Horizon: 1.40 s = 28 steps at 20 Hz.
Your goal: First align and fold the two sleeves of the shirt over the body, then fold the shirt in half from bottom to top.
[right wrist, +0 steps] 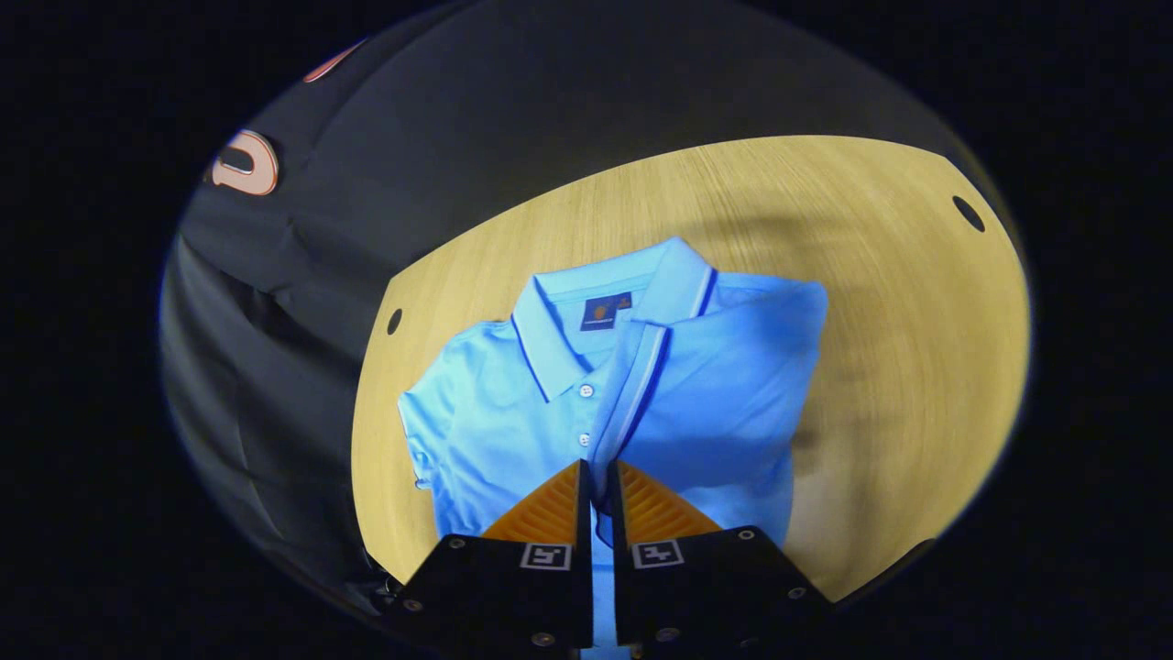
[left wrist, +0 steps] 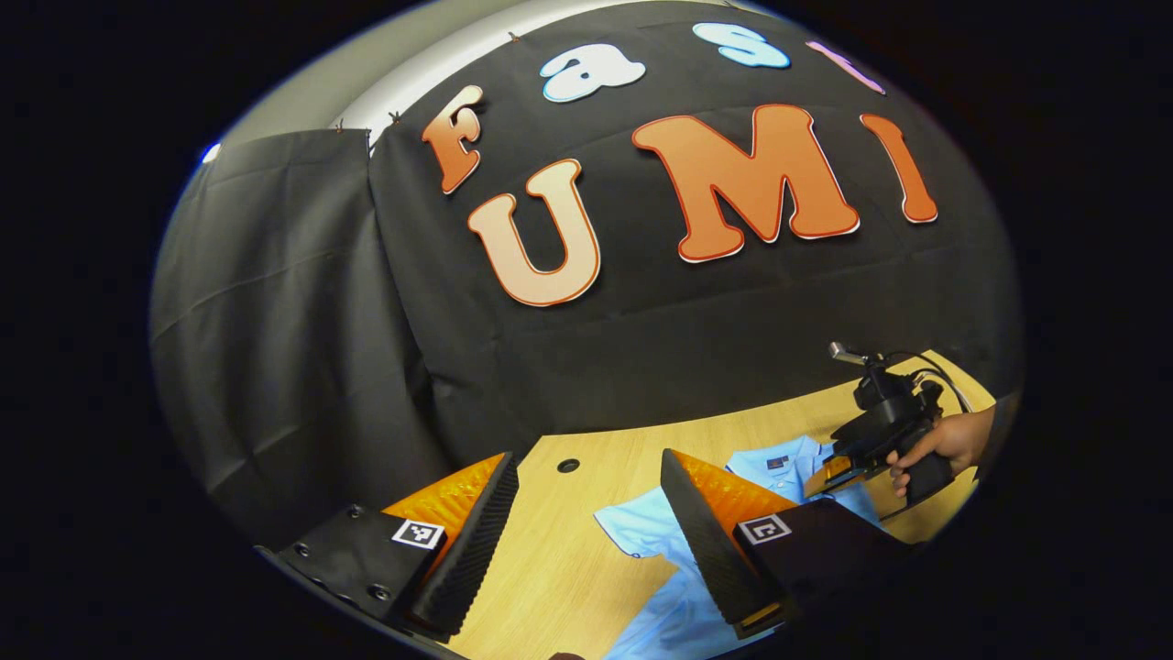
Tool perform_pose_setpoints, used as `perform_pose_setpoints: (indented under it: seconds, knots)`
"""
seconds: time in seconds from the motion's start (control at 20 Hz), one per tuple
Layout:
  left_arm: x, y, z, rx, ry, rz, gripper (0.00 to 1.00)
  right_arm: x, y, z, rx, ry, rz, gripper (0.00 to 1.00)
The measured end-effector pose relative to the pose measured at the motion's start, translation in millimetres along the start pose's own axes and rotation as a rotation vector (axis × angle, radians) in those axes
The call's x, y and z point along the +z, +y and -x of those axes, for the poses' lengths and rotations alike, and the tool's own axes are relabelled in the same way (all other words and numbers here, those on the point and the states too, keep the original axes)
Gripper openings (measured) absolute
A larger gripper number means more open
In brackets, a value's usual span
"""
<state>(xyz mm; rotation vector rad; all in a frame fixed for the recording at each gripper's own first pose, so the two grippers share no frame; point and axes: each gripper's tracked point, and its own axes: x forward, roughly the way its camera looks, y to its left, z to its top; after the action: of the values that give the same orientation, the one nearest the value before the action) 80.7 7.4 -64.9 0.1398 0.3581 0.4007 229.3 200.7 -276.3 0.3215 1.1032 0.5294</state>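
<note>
My left claw [left wrist: 586,532] gaping above the worktop [left wrist: 550,568], my right claw [right wrist: 596,486] pinched on the light-blue polo shirt [right wrist: 715,394], one sleeve [right wrist: 431,431] spread flat.

One light blue polo shirt [right wrist: 641,385] on one wooden table [right wrist: 880,275]. Two buttons [right wrist: 586,390] visible on its placket, one dark neck label [right wrist: 606,312] inside the collar. Two grippers: the left gripper [left wrist: 586,513] with fingers spread apart, the right gripper [right wrist: 597,500] nearly closed on a fold of shirt fabric. One hand [left wrist: 939,445] seen, holding the right gripper. Two round holes [right wrist: 395,321] in the tabletop.
</note>
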Motion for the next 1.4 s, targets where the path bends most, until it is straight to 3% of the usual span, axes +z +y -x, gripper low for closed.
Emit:
perform_pose_setpoints:
  seconds: [0.2,0.35,0.55,0.75,1.0,1.1,1.25,1.4]
  knots:
    - [-31,-12,-39,-0.164,0.061,0.09,1.0,8,11,22,-0.038,-0.098,0.073,0.46]
    - [-58,-6,-69,-0.241,0.153,0.166,1.0,13,15,48,-0.095,-0.183,0.081,0.74]
    - [-96,3,-108,-0.317,0.286,0.169,1.0,9,23,82,-0.131,-0.272,0.088,0.95]
    - [-137,-6,-139,-0.389,0.484,0.241,1.0,-6,18,112,-0.206,-0.343,0.108,0.99]
    - [-184,-15,-169,-0.429,0.692,0.307,0.98,-39,-10,139,-0.279,-0.39,0.041,0.99]
    - [-198,-16,-180,-0.423,0.753,0.326,0.99,-45,-24,153,-0.315,-0.42,0.03,0.99]
    - [-220,-12,-201,-0.349,0.831,0.314,0.99,-52,-43,172,-0.378,-0.476,0.027,0.99]
    - [-227,-17,-212,-0.336,0.885,0.332,0.94,-57,-53,189,-0.404,-0.522,0.017,0.99]
